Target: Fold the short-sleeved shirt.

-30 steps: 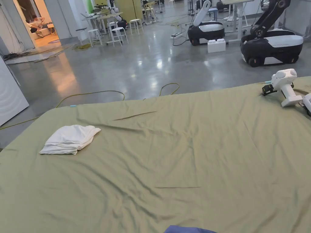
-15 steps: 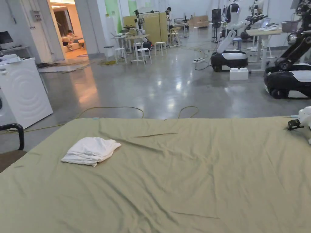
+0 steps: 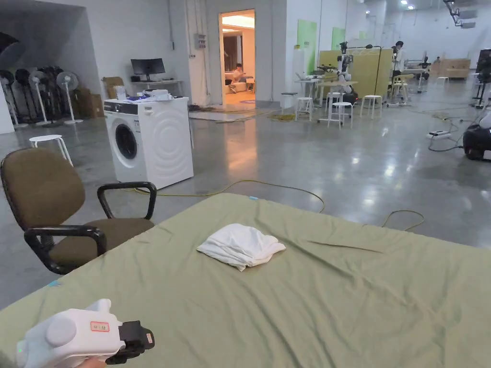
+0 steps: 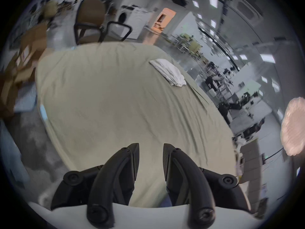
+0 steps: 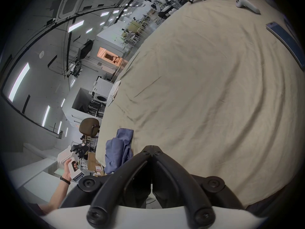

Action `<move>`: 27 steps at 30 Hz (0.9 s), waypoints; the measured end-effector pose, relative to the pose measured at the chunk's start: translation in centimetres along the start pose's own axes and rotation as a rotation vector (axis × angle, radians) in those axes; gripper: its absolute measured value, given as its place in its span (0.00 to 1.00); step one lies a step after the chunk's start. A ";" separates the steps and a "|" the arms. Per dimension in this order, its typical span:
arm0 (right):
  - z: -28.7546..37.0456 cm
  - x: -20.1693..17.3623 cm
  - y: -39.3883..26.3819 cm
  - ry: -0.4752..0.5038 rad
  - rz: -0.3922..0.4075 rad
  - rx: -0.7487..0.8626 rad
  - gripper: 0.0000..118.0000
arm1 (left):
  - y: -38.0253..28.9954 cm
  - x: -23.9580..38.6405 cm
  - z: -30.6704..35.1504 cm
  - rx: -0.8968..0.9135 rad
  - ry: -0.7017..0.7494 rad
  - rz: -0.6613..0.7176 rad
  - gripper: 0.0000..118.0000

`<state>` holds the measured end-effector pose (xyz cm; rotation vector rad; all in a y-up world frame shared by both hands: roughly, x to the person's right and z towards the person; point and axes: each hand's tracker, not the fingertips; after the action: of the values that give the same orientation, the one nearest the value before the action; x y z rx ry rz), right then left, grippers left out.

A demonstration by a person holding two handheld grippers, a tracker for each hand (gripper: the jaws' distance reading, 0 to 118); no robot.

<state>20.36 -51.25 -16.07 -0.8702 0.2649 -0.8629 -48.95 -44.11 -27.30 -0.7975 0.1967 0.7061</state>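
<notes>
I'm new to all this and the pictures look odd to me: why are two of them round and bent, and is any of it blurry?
Both gripper views are fisheye: dark round borders, the bed bulging like a dome. The left gripper view is motion-smeared at its edges, the chair soft. The right gripper view is sharper. The head view is undistorted, with ceiling-light glare on the floor.

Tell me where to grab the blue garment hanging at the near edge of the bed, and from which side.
Grip the blue garment at its upper bunched fold lying on the green sheet; the rest hangs over the edge. Probably approach from above with the open left gripper.
</notes>
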 end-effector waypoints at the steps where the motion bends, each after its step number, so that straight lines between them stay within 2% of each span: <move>1: 0.1 -0.6 -0.4 -0.005 0.025 -0.004 0.00 | -1.3 0.2 -0.9 -0.050 -0.138 0.003 0.29; 2: 0.3 -1.0 -0.9 -0.003 0.048 -0.005 0.00 | -3.0 0.6 -1.8 -0.088 -0.248 -0.010 0.29; 3: 0.4 -1.0 -1.1 0.004 0.060 -0.008 0.00 | -4.3 1.2 -2.3 -0.122 -0.281 -0.027 0.29; 8: 1.3 -1.1 -2.1 -0.029 0.098 -0.046 0.00 | -10.1 3.5 -4.4 -0.314 -0.322 -0.207 0.31; 10: 2.5 -1.3 -2.8 -0.062 0.157 -0.028 0.00 | -12.3 4.3 -4.1 -0.354 -0.290 -0.266 0.43; 12: 4.0 -1.5 -3.7 -0.069 0.225 0.000 0.00 | -14.9 5.9 -2.7 -0.369 -0.293 -0.389 0.47; 14: 5.7 -1.7 -4.7 -0.086 0.297 0.048 0.00 | -18.3 8.8 0.2 -0.269 -0.281 -0.595 0.48; 17: 8.6 -2.7 -5.6 -0.157 0.418 0.150 0.00 | -21.8 12.9 6.2 0.063 -0.273 -0.835 0.47; 20: 11.6 -4.8 -5.0 -0.200 0.555 0.286 0.00 | -22.8 17.4 11.9 0.292 -0.344 -0.872 0.47; 22: 13.8 -6.8 -4.3 -0.210 0.628 0.401 0.00 | -22.7 19.7 14.6 0.435 -0.314 -0.907 0.46; 27: 18.9 -11.8 -2.5 -0.231 0.741 0.642 0.00 | -21.8 22.6 19.8 0.681 -0.320 -0.910 0.46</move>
<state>21.40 -32.60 -3.66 -0.2166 0.0788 -0.1191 -19.62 -29.15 -10.21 -0.0596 -0.2130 -0.1228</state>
